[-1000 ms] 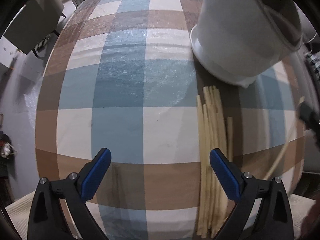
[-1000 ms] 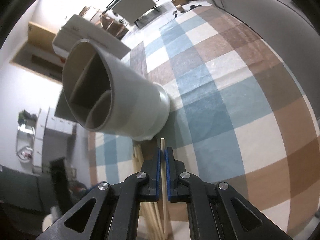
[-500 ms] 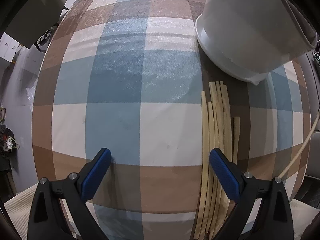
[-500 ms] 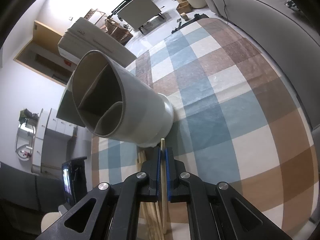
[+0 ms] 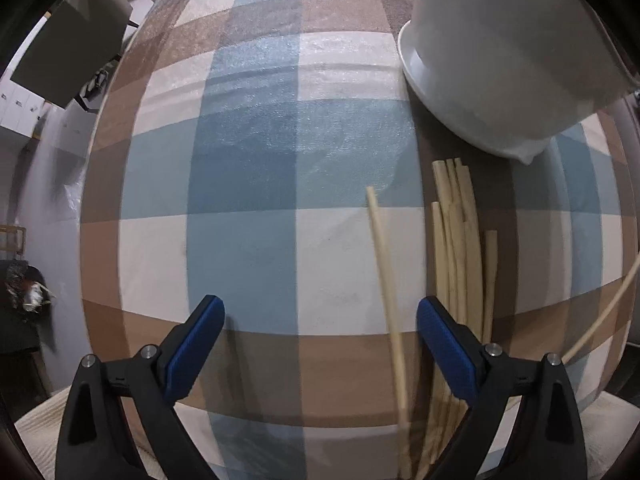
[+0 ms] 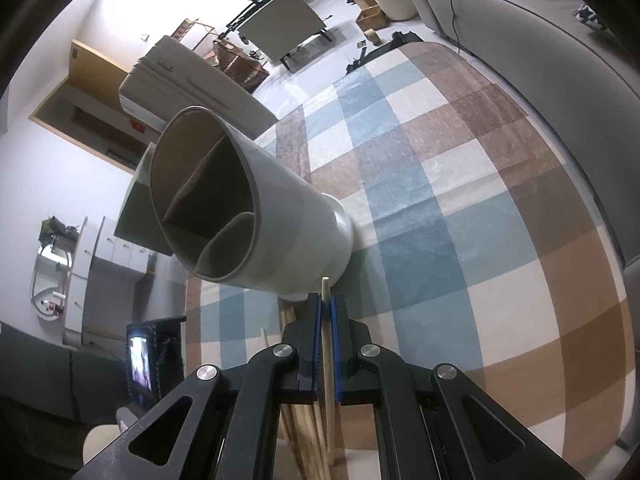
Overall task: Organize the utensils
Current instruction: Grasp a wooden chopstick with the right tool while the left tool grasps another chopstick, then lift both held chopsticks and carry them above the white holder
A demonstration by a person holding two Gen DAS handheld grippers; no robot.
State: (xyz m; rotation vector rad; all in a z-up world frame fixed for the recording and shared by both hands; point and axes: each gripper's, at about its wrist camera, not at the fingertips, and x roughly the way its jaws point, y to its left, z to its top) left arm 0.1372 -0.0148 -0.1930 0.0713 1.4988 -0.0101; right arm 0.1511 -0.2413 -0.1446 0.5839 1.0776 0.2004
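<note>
A white divided utensil holder (image 5: pixel 500 60) (image 6: pixel 288 232) stands on the checked tablecloth (image 5: pixel 280 160). Just in front of it lies a bundle of several wooden chopsticks (image 5: pixel 456 240) (image 6: pixel 294 320). One single chopstick (image 5: pixel 384 280) lies apart from the bundle, to its left, between the fingers of my left gripper (image 5: pixel 320 320). That gripper is open and points down at the cloth, its right finger over the bundle's near end. My right gripper (image 6: pixel 327 312) is shut on one chopstick (image 6: pixel 325 286), whose tip points at the holder's base. This held chopstick (image 5: pixel 600 320) also shows at the right edge of the left wrist view.
The table's rounded edge (image 5: pixel 92 208) drops off to the left. A grey sofa (image 6: pixel 540 40) runs along the far side. A white suitcase (image 6: pixel 180 76) stands behind the holder. A dark device with a lit screen (image 6: pixel 140 356) sits low on the left.
One chopstick now lies apart on the left of the bundle, between my left fingers. The right gripper keeps its grip on its chopstick, and the holder sits a little farther off.
</note>
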